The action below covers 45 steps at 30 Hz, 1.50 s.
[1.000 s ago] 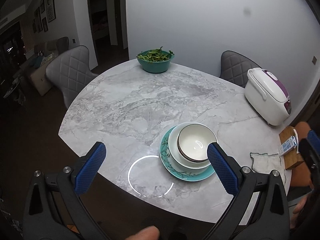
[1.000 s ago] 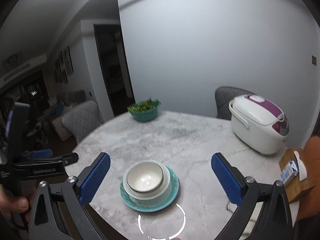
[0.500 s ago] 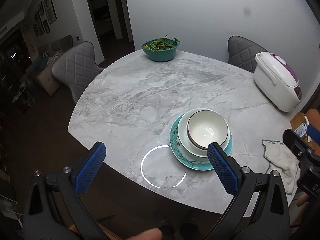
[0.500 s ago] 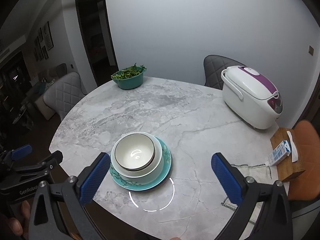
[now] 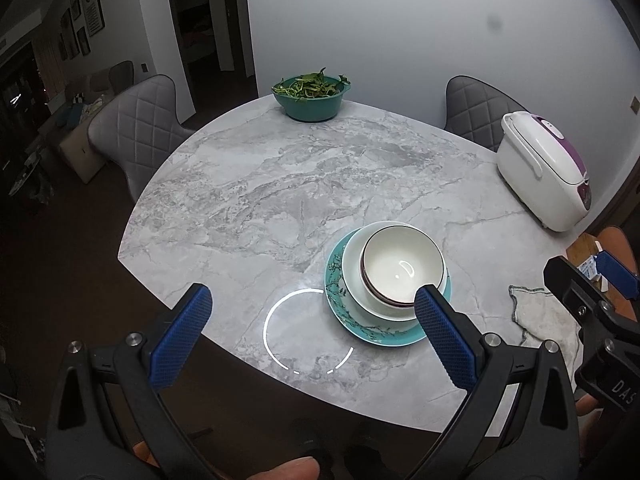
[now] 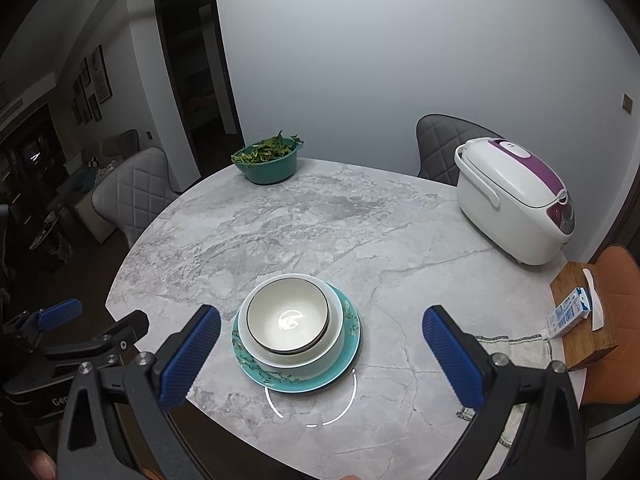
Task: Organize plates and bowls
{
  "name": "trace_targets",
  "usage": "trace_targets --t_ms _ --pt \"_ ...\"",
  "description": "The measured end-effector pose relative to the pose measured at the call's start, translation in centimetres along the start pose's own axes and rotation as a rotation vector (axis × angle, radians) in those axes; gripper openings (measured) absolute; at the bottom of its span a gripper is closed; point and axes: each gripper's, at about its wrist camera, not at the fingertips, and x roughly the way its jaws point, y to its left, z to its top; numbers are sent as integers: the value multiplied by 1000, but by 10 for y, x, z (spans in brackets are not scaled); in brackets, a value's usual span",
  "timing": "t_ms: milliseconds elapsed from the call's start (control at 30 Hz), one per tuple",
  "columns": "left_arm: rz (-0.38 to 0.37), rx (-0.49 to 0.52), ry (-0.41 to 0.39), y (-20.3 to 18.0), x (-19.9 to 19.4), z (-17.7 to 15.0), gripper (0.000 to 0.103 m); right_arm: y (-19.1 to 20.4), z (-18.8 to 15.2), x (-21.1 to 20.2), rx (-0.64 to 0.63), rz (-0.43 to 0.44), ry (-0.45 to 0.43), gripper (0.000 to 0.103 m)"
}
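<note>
Nearest the cameras, both grippers are held above the near edge of the table (image 6: 400,216), and nothing is gripped by either. The left gripper (image 5: 312,326) is seen with its fingers spread wide; the right gripper (image 6: 320,344) is likewise spread wide.

Just past the fingers, the stack is found near the table's front rim: a dark-rimmed bowl (image 6: 287,317) is nested in a wider white bowl (image 6: 336,344), which is seated on a teal plate (image 6: 352,332) with a branch pattern. In the left wrist view, the stack lies right of centre, its near side partly hidden behind the right-hand finger (image 5: 444,340); only bare table and a ring of reflected light are framed between the fingers. In the right wrist view, the stack lies between the fingers, closer to the left-hand one (image 6: 188,360). No contact is shown.

The main risk is judged to be a slip: glazed rims are smooth, and a thin rim pinched off-centre could tilt the top bowl out. If the inner bowl is lifted while snug in the outer one, the lower pieces could be dragged toward the close table edge. A clash between the two grippers is also possible, as they are held near one another.

Farther off, a cloth (image 6: 516,348) and a wooden box (image 6: 580,320) are seen at the right, then a rice cooker (image 6: 512,200), and at the far side a teal bowl of greens (image 6: 266,160)
</note>
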Motion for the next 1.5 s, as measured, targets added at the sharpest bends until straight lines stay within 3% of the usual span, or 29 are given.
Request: trace_targets --t_ms 400,467,767,867,1500 --pt "-26 29 -43 -8 -9 1 103 -1 2 -1 4 -13 -9 103" --pt "-3 43 -54 -11 -12 -1 103 -1 2 -1 5 -13 -6 103" --pt "-6 25 -46 -8 -15 -6 103 -4 -1 -3 17 -24 -11 103" --pt "25 39 -57 -9 -17 -7 103 -4 -3 -4 17 -27 -11 103" --pt "3 26 -47 -6 -24 -10 103 -5 -5 -8 20 -29 -7 103"
